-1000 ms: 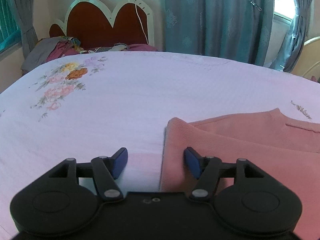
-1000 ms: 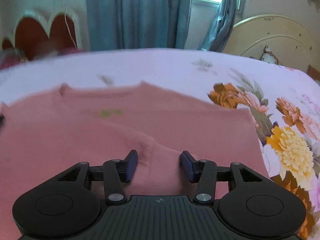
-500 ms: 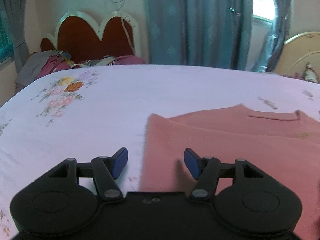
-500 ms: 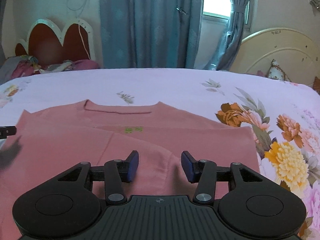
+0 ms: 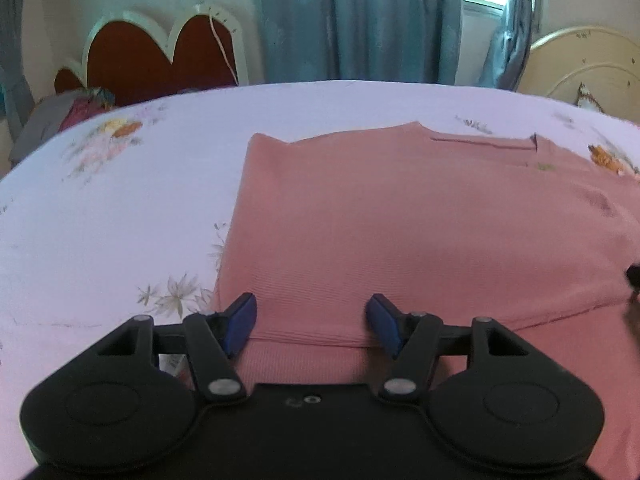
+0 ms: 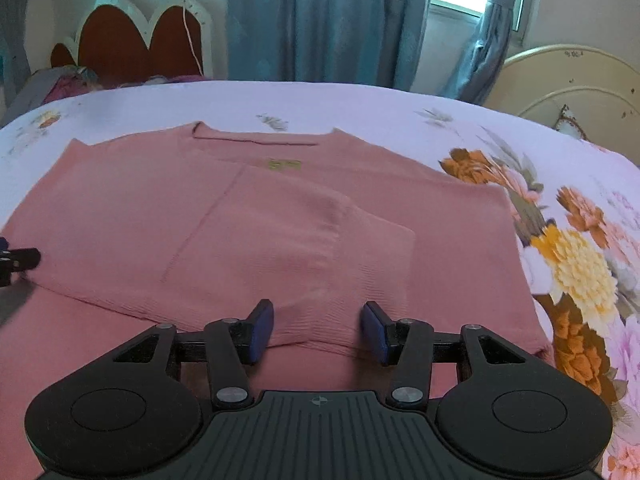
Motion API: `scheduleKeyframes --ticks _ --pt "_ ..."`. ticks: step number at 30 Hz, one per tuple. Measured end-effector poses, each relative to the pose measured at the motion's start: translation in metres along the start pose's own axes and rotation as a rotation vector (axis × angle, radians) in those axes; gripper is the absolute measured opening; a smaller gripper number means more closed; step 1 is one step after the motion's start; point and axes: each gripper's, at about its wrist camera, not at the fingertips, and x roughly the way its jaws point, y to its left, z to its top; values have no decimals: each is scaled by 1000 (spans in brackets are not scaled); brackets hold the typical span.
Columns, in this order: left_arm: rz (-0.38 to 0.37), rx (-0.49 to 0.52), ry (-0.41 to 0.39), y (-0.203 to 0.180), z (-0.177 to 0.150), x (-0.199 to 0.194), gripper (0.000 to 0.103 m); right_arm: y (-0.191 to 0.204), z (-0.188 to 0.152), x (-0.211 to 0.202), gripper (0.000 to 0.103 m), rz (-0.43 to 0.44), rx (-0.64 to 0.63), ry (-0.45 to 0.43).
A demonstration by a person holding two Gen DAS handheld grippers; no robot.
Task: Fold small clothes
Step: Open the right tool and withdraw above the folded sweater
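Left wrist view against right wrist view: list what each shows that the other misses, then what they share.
Only the left wrist view shows the sweater's left edge with bare sheet beside it. Only the right wrist view shows the folded-in sleeve cuff and the big orange and yellow flower print. Both show the neckline, the curtains, the headboard, and an open gripper at the sweater's near hem.

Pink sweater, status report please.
Left gripper open, right gripper open, both at the near hem. Pink sweater flat on bedsheet, sleeves folded in. Nothing blocking.
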Motion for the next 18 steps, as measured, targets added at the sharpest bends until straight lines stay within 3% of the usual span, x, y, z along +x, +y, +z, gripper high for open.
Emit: scheduleKeyframes --ticks 5,9,18 --pt "32 -14 12 -4 3 -1 63 1 -3 -1 48 6 -35 0" --pt "49 -46 25 -7 4 -16 61 -8 -1 -21 48 59 -13 -27" --pt "42 -71 33 -12 -16 -66 71 -31 -25 -63 48 140 -23 -34"
